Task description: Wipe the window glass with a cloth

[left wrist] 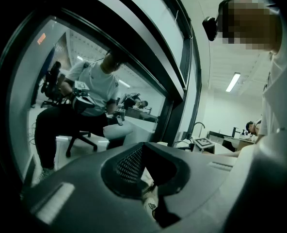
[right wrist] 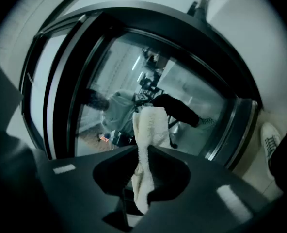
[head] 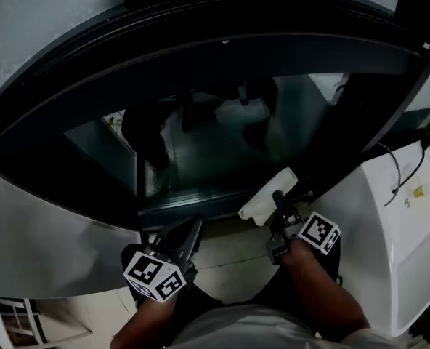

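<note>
Cloth [right wrist: 146, 144], white and thick with a fluffy towel nap, stands bunched into a narrow strip. Its lower part is pinched between the jaws of the right gripper [head: 277, 198], which are closed tight on it, and its free end rises past the jaw tips toward the window glass [head: 222, 151]. In the head view the cloth sits at the lower right corner of the pane, just above the bottom rail [head: 193, 198]. Whether it touches the glass I cannot tell.

The left gripper [head: 192, 231] hangs lower and to the left, near the rail. Its jaws are together with nothing between them, and it is clear of the pane.

The glass is dark and reflective. Through it a seated person [left wrist: 92, 86] shows on an office chair in a lit room. A heavy dark frame [head: 200, 57] bounds the pane on top and on both sides. Most of the pane lies open above and to the left of the cloth.

To the right, a white wall [head: 375, 217] stands close beside the right gripper, with a thin cable [head: 398, 173] hanging on it, so room is tight on that side. A pale strip of floor [head: 229, 257] runs between the rail and the person holding the grippers, and a white shoe [right wrist: 269, 140] rests on it near the frame.
</note>
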A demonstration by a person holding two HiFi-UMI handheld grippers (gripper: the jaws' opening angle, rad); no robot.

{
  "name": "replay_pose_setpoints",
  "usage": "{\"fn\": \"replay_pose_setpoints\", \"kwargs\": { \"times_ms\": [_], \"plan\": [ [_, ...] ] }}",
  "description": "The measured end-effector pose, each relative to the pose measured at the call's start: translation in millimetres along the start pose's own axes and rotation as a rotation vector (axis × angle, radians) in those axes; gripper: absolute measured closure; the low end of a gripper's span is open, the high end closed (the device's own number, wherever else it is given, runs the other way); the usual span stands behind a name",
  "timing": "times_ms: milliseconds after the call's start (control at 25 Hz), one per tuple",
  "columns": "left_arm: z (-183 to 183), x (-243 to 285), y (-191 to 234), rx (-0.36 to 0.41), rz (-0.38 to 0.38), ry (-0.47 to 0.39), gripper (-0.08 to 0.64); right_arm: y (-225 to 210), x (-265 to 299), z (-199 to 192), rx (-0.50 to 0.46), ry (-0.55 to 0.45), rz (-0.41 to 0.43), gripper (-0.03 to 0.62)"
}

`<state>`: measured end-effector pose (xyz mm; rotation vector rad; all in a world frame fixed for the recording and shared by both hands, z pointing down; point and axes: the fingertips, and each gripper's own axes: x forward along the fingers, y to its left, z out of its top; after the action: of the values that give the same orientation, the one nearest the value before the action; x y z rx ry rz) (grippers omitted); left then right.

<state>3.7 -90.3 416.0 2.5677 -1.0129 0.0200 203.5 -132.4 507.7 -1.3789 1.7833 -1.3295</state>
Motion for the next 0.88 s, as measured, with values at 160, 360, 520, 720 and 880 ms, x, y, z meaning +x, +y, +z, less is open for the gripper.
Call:
{"fn": "replay_pose_setpoints", "kwargs": {
  "times_ms": [160, 360, 520, 720, 880],
  "plan": [
    [-0.5, 2.5, 6.4, 0.005, 0.0, 0.015, 0.543, -41.4, 40.4, -1.2, 0.219, -0.081, -0.03, 0.529],
    [-6.8, 9.3, 12.7, 0.018, 0.01, 0.04, 0.543, -88.8, 70.4, 2.9, 0.368, -0.169, -0.081, 0.529],
    [-10.6, 16.6, 16.5, 0.024, 0.017, 0.063, 0.543, -121.5, 88.3, -5.5, 0.423, -0.175, -0.139, 0.529],
    [-17.5, 20.3, 15.8, 0.026, 0.022, 0.094, 0.543, -146.3, 96.0, -7.6, 0.492, -0.2, -0.174, 0.529],
    [-26.0, 27.9, 18.9, 0.011, 0.026, 0.136, 0.543, -176.4, 95.9, 3.9, 0.526, -0.273, -0.231, 0.529]
  ]
}}
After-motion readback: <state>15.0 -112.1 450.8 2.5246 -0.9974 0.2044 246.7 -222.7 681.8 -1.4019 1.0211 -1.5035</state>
